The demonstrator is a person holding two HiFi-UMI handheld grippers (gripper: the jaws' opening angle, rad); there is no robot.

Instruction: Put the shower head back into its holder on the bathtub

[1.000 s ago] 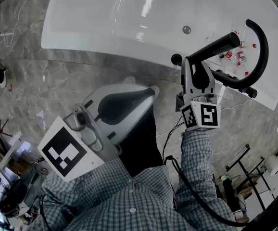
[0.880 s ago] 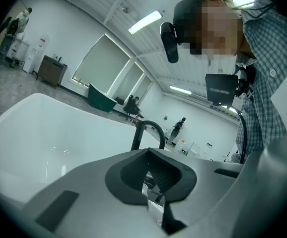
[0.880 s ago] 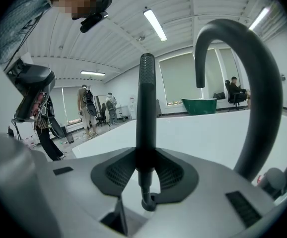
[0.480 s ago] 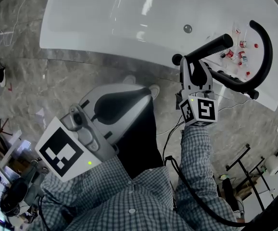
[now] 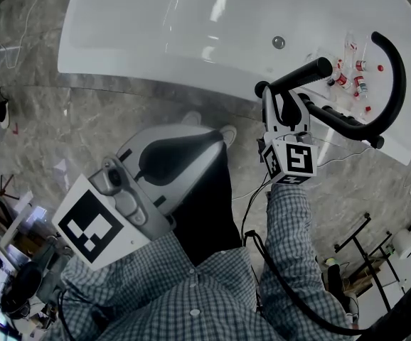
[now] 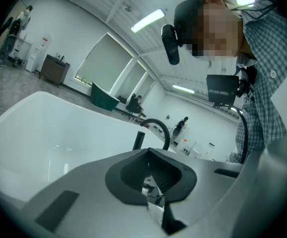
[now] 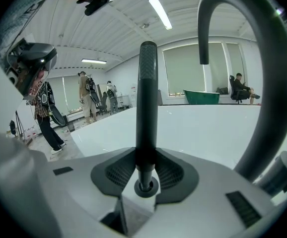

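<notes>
In the head view a black stick-shaped shower head (image 5: 301, 74) lies slanted over the near rim of the white bathtub (image 5: 156, 27). My right gripper (image 5: 285, 99) is shut on its handle. Its lower end is close to a round black fitting (image 5: 261, 88) on the rim; I cannot tell whether they touch. In the right gripper view the shower head (image 7: 146, 108) stands upright between the pads of my right gripper (image 7: 146, 175). My left gripper (image 5: 216, 139) hangs over the floor in front of the tub. In its own view the left gripper (image 6: 153, 182) is shut on nothing.
A black arched faucet (image 5: 397, 84) with a lever stands on the tub's right rim and looms at the right in the right gripper view (image 7: 277, 73). Small bottles (image 5: 351, 80) stand beside it. A drain fitting (image 5: 279, 42) sits inside the tub. People stand in the room behind.
My right gripper has drawn the shower head a little to the left, so its far tip now lies further from the faucet arch. The left gripper has barely shifted.
</notes>
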